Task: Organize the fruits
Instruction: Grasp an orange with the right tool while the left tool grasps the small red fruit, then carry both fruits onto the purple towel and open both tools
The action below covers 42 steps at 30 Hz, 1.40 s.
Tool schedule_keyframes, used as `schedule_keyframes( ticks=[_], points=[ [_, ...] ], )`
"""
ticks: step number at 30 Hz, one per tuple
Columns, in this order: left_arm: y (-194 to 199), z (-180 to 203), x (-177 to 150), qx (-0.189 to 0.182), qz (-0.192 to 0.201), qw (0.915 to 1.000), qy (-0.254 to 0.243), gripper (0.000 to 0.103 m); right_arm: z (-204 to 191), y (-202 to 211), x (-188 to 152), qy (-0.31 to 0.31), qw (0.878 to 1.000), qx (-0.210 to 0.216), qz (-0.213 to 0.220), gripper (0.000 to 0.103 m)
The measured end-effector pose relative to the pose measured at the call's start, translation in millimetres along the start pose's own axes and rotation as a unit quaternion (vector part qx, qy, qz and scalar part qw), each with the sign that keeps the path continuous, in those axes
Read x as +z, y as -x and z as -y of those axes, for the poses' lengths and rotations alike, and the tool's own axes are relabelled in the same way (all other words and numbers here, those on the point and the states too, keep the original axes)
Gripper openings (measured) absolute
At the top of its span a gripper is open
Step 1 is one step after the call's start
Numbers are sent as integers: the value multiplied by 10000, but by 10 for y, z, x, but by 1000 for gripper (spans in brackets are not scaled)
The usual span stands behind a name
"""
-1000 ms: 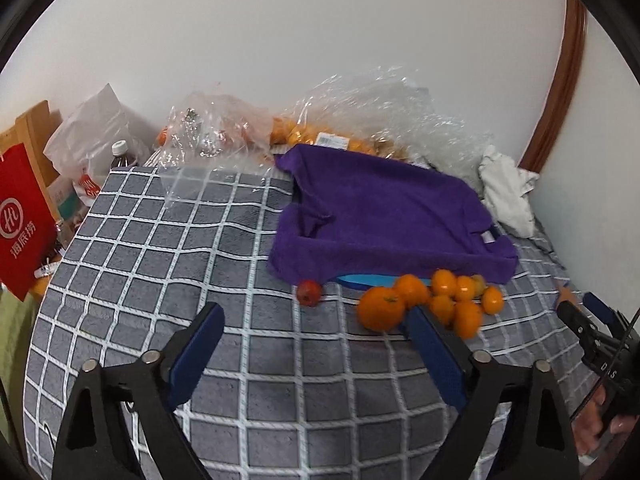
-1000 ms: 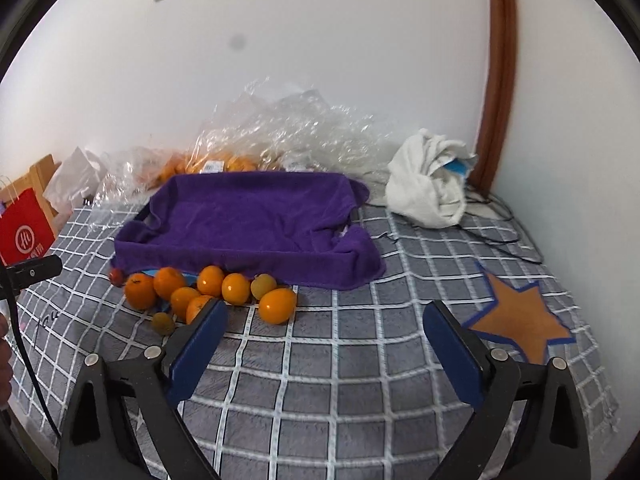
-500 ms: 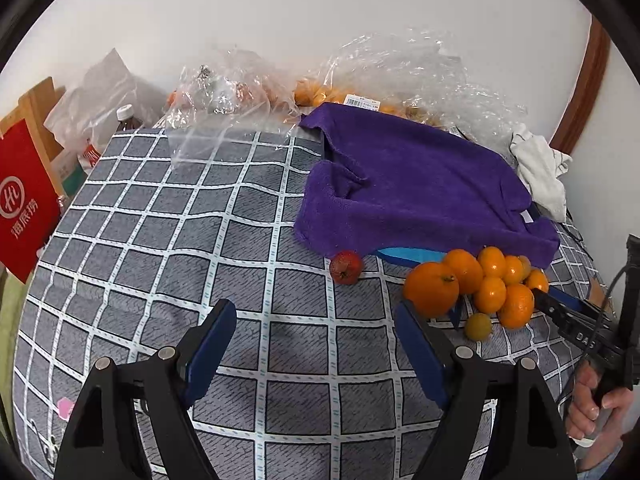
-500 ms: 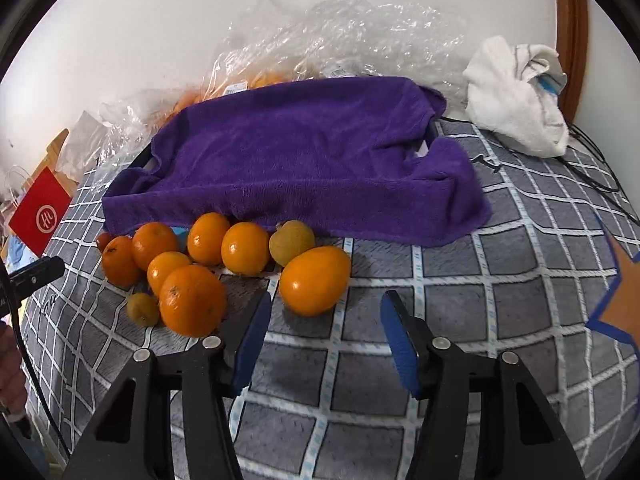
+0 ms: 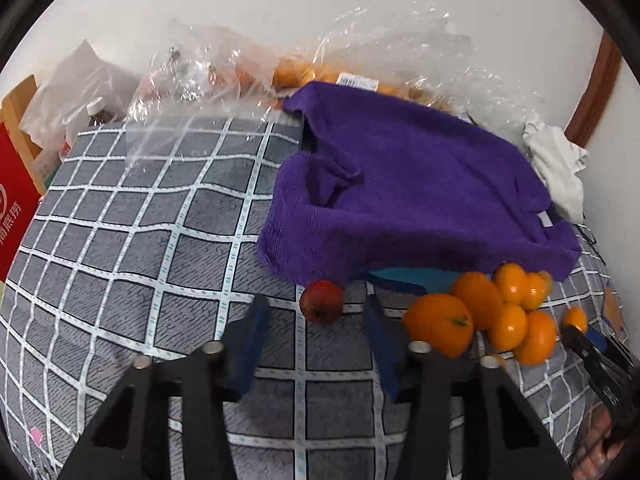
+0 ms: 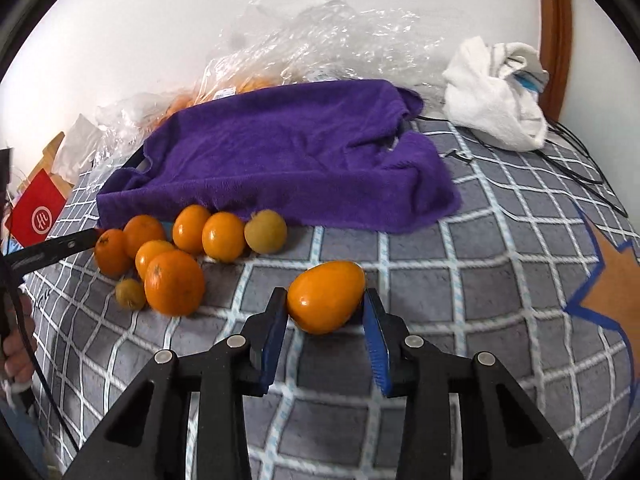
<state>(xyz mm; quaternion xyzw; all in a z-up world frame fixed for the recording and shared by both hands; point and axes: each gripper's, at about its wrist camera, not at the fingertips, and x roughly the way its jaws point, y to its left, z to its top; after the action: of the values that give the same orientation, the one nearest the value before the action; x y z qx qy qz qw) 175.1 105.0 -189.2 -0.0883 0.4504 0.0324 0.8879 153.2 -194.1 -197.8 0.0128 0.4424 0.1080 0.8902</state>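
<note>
My left gripper (image 5: 316,316) is open, its blue pads either side of a small red fruit (image 5: 322,301) on the checked cloth, just short of it. A cluster of oranges (image 5: 486,316) lies to its right, below a purple towel (image 5: 404,196). My right gripper (image 6: 326,312) is open around a large oval orange fruit (image 6: 326,297), pads close to both sides. The orange cluster (image 6: 176,248) and a yellowish fruit (image 6: 265,231) lie to its left in the right wrist view, in front of the purple towel (image 6: 288,152).
Clear plastic bags (image 5: 248,64) holding more oranges sit behind the towel by the wall. A white cloth bundle (image 6: 496,96) and black cables (image 6: 576,160) lie at the far right. A red paper bag (image 5: 12,208) stands off the left edge. A blue item (image 5: 404,276) peeks from under the towel.
Both grippers moved forward and down. The left one narrowed and came up to the red fruit. The right one narrowed around the oval orange fruit, which now sits between its pads.
</note>
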Motion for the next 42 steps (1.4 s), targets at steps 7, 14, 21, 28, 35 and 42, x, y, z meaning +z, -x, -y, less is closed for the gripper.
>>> schedule_keyframes(
  ticks=[7, 14, 21, 28, 35, 42],
  points=[
    [7, 37, -14, -34, 28, 9996, -271, 22, 54, 131, -94, -85, 9998, -167, -25, 38],
    [288, 17, -29, -87, 109, 9997, -208, 22, 54, 329, -102, -200, 9994, -267, 50, 38],
    [599, 46, -53, -202, 190, 9992, -302, 22, -40, 551, -70, -173, 9990, -371, 196, 38],
    [907, 105, -31, -426, 383, 9977, -354, 22, -124, 750, -16, -209, 9983, -400, 363, 38],
    [1077, 135, 42, -441, 512, 9970, -372, 22, -213, 884, 47, -159, 9979, -384, 494, 38],
    [1172, 165, 163, -459, 627, 9962, -399, 22, -241, 912, 149, -117, 9977, -358, 566, 38]
  ],
)
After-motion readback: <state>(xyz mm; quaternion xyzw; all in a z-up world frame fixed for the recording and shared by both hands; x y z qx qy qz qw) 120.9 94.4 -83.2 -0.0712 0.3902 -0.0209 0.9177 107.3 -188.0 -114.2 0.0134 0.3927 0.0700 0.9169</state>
